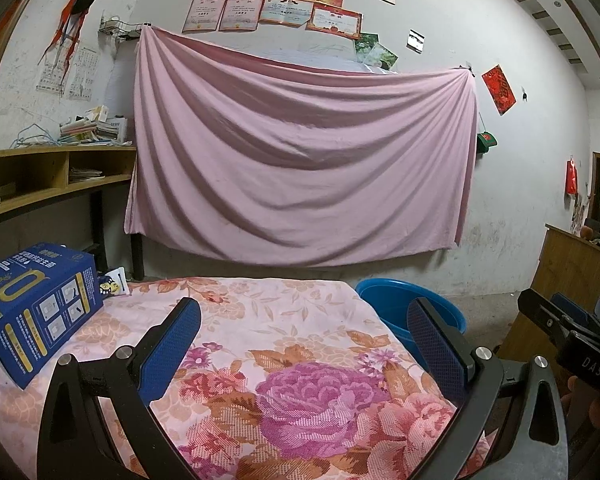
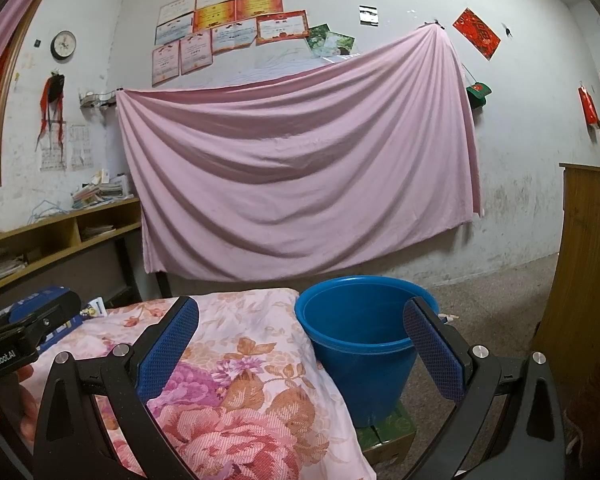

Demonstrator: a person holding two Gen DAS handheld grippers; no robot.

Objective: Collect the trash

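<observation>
Box [image 1: 40, 312] on table [image 1: 292, 360], left of left tongs [image 1: 304, 340] – small packet [image 1: 114, 282] just behind it. Bucket [image 2: 360, 332] off table's right edge, ahead of right tongs [image 2: 300, 340], standing on carton [image 2: 388, 432]. Hung sheet [image 1: 300, 152] behind table – shelf [image 1: 52, 172] at far left.

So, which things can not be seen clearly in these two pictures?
- Blue bucket: its bottom inside is hidden by its own wall in the right wrist view; the floral cloth and a jaw cover most of it in the left wrist view.
- Blue box: the small print is unreadable.
- Small packet behind the box: partly hidden, contents unclear.
</observation>
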